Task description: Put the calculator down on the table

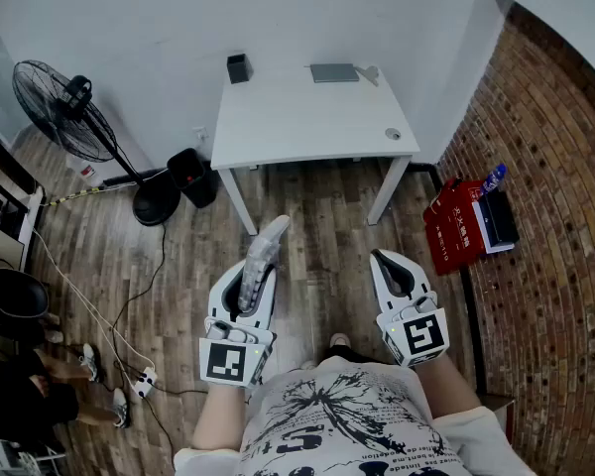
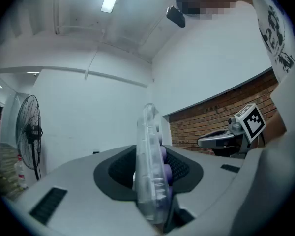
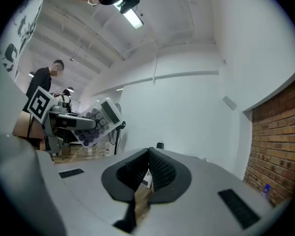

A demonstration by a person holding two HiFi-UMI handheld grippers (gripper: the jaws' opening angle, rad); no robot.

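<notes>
We had not yet put the calculator (image 1: 271, 238) down. It was off the table, pinched on edge between the jaws of our left gripper (image 1: 259, 269), with its clear case and purple keys sticking out past the jaw tips above the wooden floor (image 1: 317, 216). That gripper pointed level toward the white table (image 1: 297, 117), which stood well apart ahead of us. By our judgement the whole carry was left: step in, bring the calculator over the top, lay it flat and let go. The near part of the top looked free except for a small round thing (image 1: 393, 134) near its right edge, so we judged there was room to set it down. Our right gripper (image 1: 387, 264) hung beside the left one, its jaws pressed together with nothing between them, and we saw no part for it in this step.

As for containers, a black bin (image 1: 193, 175) stood on the floor just beside the base of the fan (image 1: 64, 107); we could not see what it held. A small black pot (image 1: 238, 67) sat at the table's back left corner, too small to look into. By the brick wall (image 1: 555, 216) lay a red box (image 1: 451, 231) with a blue bottle (image 1: 493, 178) at it; whether the bottle was inside or beside it we could not tell.
</notes>
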